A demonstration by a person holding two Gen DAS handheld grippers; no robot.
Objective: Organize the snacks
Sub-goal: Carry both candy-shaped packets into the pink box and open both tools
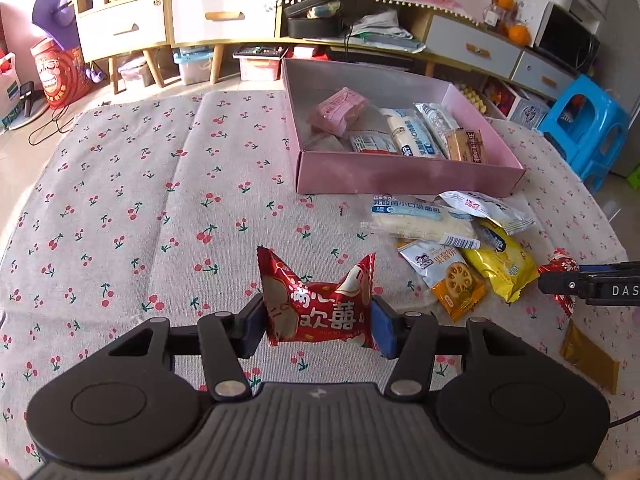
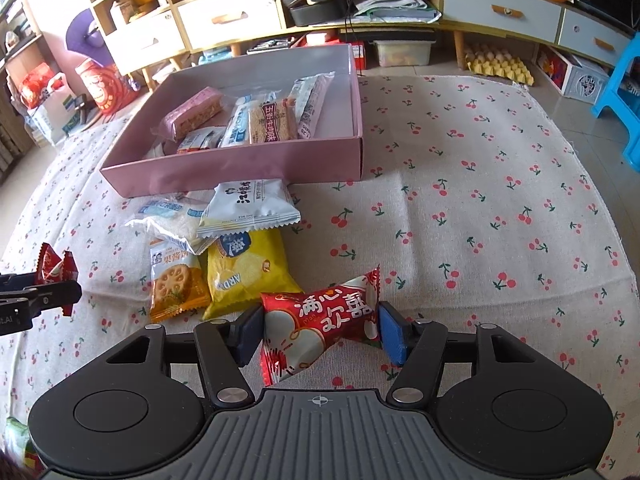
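Left gripper (image 1: 318, 320): closed on a red snack packet (image 1: 316, 308), pads pressing its two sides, packet lifted clear of the cherry-print cloth (image 1: 140, 200).

Right gripper (image 2: 320, 330): clamped on a second red packet (image 2: 320, 330) of the same print, tilted, one crimped end pointing down toward the gripper body.

Pink box (image 1: 408, 174): open-topped, resting on the cloth ahead of both grippers. Contents: pink wrapped bar (image 1: 340, 110), blue-and-white bread packets (image 1: 408, 136), tan biscuit bar (image 1: 468, 146); several overlapping, exact count hard to make out.

Loose pile on the cloth, just in front of the box's near wall:
- clear bread packet with blue label (image 2: 172, 216)
- white-and-blue sachet (image 2: 248, 208), lying over the bread packet
- yellow chip bag (image 2: 248, 272), touching the sachet's lower edge
- orange biscuit packet (image 2: 176, 280), beside the chip bag

Brown flat packet (image 1: 588, 356): alone on the cloth, near the table's right edge in the left wrist view.

Background: wooden shelving with white drawers (image 1: 128, 28), blue plastic stool (image 1: 588, 128), yellow egg tray (image 2: 500, 66) on the floor.
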